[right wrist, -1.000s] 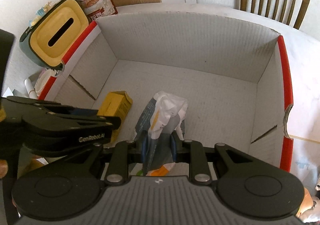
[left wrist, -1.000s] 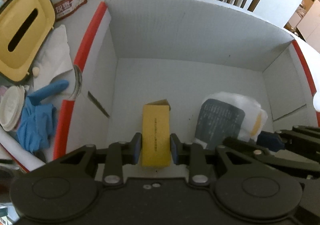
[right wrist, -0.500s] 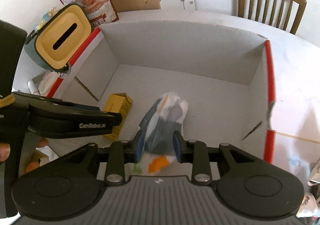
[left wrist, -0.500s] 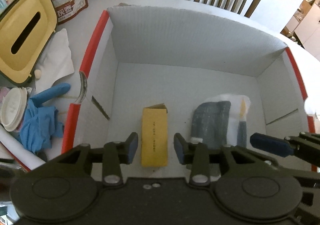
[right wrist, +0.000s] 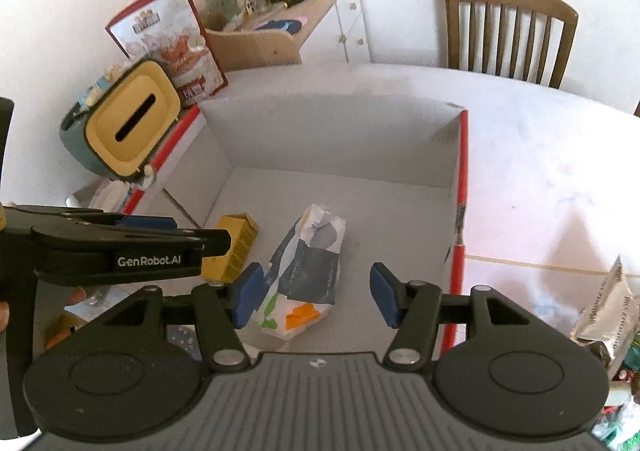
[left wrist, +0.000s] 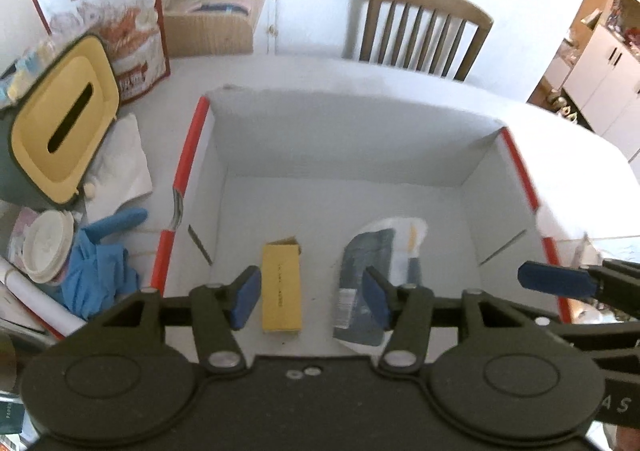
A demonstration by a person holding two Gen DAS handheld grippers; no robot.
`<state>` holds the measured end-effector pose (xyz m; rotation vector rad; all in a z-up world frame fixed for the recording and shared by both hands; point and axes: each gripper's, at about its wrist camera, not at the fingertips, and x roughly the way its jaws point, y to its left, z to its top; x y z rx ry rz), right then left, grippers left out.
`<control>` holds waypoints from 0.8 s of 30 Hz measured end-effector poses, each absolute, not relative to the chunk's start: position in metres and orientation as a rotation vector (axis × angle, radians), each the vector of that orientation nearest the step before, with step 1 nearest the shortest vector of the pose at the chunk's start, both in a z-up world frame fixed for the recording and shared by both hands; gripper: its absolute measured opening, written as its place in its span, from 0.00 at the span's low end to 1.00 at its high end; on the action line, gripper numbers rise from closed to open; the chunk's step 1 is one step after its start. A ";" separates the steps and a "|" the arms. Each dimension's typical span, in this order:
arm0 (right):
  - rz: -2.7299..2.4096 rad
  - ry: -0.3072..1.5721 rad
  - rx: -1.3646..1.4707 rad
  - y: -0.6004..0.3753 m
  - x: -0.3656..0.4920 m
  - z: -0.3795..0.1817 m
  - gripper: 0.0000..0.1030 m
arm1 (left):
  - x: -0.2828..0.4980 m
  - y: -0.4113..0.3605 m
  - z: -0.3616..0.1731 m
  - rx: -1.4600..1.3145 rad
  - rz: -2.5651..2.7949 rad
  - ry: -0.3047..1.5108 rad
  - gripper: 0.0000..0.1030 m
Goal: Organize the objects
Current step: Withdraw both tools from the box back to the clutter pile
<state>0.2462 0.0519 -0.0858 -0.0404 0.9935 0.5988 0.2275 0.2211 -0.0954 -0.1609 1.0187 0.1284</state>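
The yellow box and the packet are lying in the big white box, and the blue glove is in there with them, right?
Not quite. The yellow box and the packet do lie in the big white box, but the blue glove is outside it, on the table beside its red-edged wall. The left wrist view shows this.

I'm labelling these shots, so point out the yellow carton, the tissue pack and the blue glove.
yellow carton (left wrist: pixel 281 287), left wrist view, middle of top face
tissue pack (right wrist: pixel 310 267), right wrist view, dark printed panel
blue glove (left wrist: pixel 98 267), left wrist view, crumpled palm

Yellow carton (left wrist: pixel 281 287), white box (left wrist: pixel 340 139) with red rims, blue gloves (left wrist: pixel 100 271)
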 end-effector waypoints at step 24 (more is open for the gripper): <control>0.590 0.847 0.032 -0.070 0.182 -0.025 0.68 | 0.164 0.126 -0.028 -0.075 0.061 0.818 0.70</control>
